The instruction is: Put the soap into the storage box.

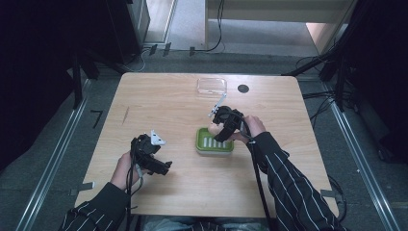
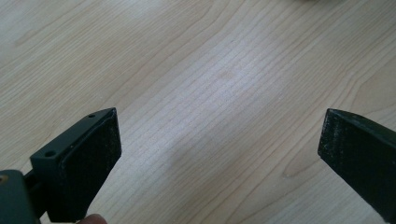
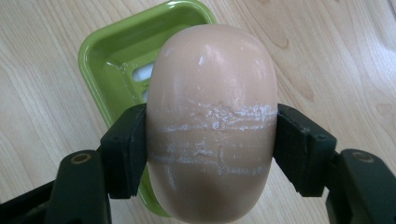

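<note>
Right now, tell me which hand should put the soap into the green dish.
Right. The right gripper already clamps the soap just above the green dish; the left gripper is open over bare table, off to the side.

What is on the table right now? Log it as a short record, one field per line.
held item: peach soap bar, clamped across its middle by the right gripper
target nearby: green soap dish, under and behind the soap
soap surface: whitish scuff lines between the fingers
left gripper: open, nothing between its fingers, over bare wood
far edge: clear plastic lid and a dark round spot
surface: light wooden table
</note>
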`<state>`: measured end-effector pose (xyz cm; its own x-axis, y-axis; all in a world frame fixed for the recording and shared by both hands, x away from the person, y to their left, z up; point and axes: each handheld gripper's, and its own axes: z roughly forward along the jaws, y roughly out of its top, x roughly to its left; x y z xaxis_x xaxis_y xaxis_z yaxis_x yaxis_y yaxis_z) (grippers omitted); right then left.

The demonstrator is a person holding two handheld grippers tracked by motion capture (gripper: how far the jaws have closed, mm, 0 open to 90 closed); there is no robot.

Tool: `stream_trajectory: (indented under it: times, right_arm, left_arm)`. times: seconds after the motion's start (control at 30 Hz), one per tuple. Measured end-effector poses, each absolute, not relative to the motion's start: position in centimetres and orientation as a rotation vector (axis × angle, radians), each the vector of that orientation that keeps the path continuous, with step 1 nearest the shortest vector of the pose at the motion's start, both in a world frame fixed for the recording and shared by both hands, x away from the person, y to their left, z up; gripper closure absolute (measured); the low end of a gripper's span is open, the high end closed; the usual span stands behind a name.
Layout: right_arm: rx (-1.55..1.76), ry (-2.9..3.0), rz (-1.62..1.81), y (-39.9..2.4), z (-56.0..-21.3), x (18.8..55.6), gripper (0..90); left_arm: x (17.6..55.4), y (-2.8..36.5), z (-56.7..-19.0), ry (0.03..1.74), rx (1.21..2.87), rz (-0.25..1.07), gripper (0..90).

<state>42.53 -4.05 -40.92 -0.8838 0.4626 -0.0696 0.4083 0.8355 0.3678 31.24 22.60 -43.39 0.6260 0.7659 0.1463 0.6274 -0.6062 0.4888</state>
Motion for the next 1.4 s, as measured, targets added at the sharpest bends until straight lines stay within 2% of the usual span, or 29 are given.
stream_trajectory:
  times: [1.4]
  right_arm:
    - [0.507,2.913,0.504,-2.6,-42.6,42.5,33.4]
  left_arm:
    - [31.2,22.6,-43.4,1.110,2.458,0.484,0.1]
